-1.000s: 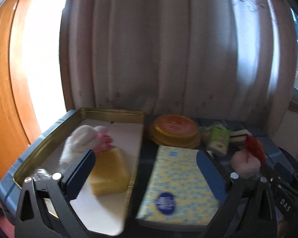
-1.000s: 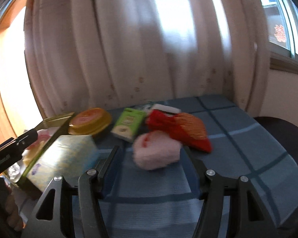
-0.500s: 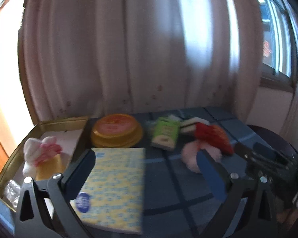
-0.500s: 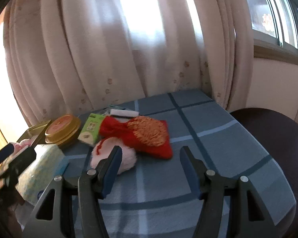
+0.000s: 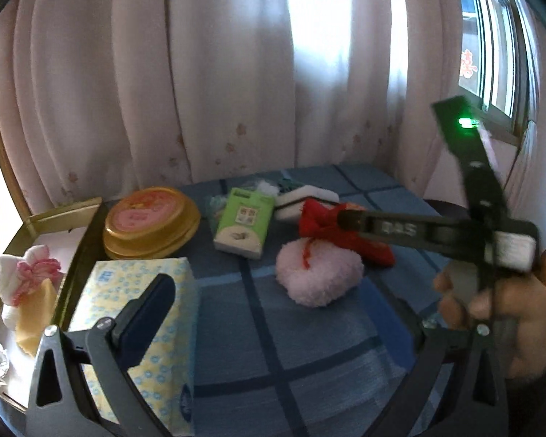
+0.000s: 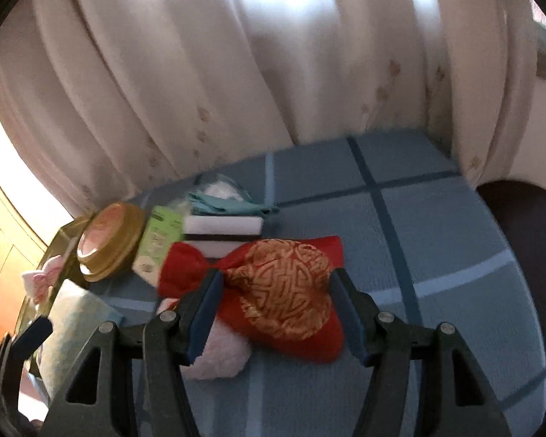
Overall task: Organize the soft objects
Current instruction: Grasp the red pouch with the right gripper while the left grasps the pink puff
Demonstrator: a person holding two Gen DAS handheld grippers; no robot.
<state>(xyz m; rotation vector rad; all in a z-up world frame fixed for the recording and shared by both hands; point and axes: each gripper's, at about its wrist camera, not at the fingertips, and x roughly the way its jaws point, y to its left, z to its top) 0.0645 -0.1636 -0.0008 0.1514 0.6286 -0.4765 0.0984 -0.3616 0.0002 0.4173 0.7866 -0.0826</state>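
Note:
A red pouch with gold embroidery (image 6: 284,284) lies on the blue checked cloth. My right gripper (image 6: 276,298) is open and straddles it, and the pads do not press on it. In the left wrist view that gripper (image 5: 345,218) reaches in from the right above the red pouch (image 5: 320,218), held by a hand (image 5: 491,298). A fluffy pink puff (image 5: 316,276) lies just ahead of my left gripper (image 5: 269,291), which is open and empty. Its right finger is mostly hidden behind the hand. The puff (image 6: 218,357) touches the pouch's near left side.
A gold tray (image 5: 65,211) at the left holds a white-pink cloth (image 5: 25,273) and a yellow sponge (image 5: 36,306). Beside it lie a yellow tissue pack (image 5: 138,309), a round gold tin (image 5: 149,218), a green packet (image 5: 244,225) and a white sponge (image 6: 222,225). Curtains hang close behind.
Both grippers swung to the right. The left one left the tray and now faces the pink puff. The right one moved from the puff to straddle the red pouch.

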